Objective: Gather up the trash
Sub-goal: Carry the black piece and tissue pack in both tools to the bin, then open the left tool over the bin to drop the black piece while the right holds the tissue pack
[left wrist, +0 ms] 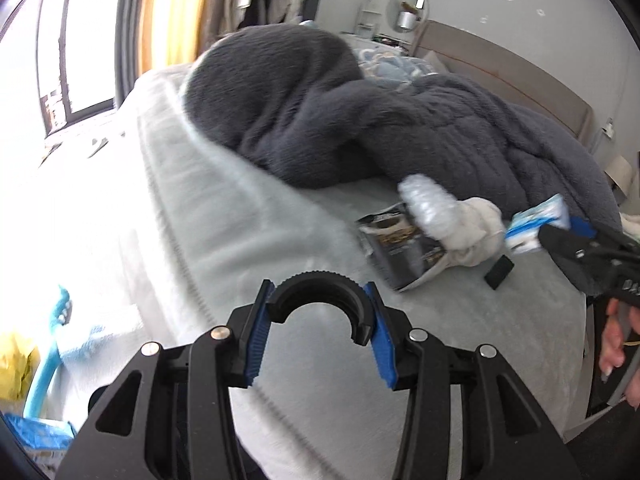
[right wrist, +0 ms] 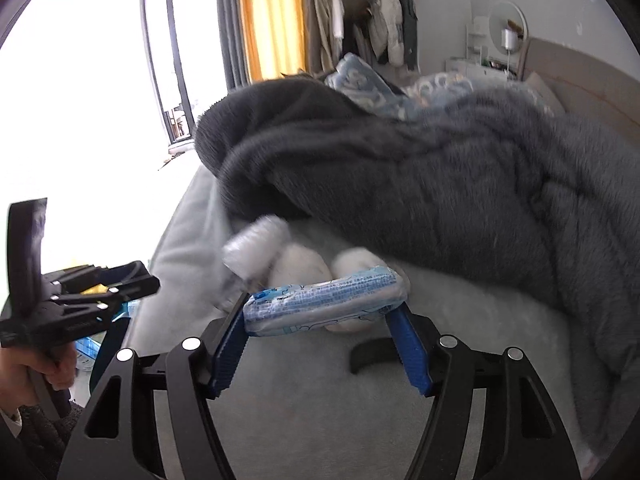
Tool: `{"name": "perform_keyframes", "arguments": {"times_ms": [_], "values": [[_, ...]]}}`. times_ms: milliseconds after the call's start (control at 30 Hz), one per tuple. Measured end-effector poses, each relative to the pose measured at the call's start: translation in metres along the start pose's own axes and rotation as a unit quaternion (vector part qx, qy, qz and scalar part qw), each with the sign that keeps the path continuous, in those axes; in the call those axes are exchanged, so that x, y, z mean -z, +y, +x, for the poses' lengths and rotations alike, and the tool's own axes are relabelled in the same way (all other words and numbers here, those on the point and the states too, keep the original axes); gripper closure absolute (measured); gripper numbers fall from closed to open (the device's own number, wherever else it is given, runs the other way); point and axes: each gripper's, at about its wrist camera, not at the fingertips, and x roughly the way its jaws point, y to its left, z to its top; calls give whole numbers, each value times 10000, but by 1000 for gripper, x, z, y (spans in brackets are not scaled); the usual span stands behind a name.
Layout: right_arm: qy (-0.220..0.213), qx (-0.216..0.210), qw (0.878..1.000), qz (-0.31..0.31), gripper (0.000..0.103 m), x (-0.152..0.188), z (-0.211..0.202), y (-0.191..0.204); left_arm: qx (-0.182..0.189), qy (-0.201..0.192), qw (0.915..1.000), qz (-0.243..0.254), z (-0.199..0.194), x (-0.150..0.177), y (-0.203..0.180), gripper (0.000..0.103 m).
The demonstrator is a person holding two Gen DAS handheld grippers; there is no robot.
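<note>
Bedroom, pale bedsheet [right wrist: 280, 420]: my right gripper [right wrist: 320, 332] clamps a blue-white tissue packet [right wrist: 324, 300] just above the bed. My left gripper [left wrist: 318, 332] pinches a black curved piece [left wrist: 316, 294]. Blurred crinkled plastic [right wrist: 256, 252] lies beyond, hard to identify.

The blanket [right wrist: 460, 184] is dark grey plush cloth, deep-piled and matt. The bed [left wrist: 248, 240] cover is pale, short fleece. The packet [right wrist: 324, 304] is thin, glossy printed plastic film. Both tongs [left wrist: 318, 334] are matt black plastic with ribbed blue pads [right wrist: 410, 346] and shiny metal pins [left wrist: 418, 335].
</note>
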Motion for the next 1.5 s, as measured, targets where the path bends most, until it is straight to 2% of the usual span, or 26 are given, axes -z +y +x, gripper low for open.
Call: {"name": "perform_keyframes", "arguments": {"times_ms": [133,367,800,1000,1267,1500], "values": [[-8,-93,9999,-60,35,-8,-1,18,-111,62,9997,-225,-6,5,19,55],[-20,-436,9989,-196,35,-20,2,66,-552,201,9976,-362,-4,13,59,55],[21,-1098,9931,-402,35,-43,24,155,-1007,888,9878,-787,7,53,140,55],[139,-1335,9896,-514,35,-43,39,193,-985,1418,9778,-1186,14,84,179,55],[307,-1527,9855,-673,35,-44,58,234,-841,2248,9619,-1309,32,125,202,54],[473,-1622,9831,-708,35,-41,77,258,-721,2767,9479,-1403,38,149,218,53]]}}
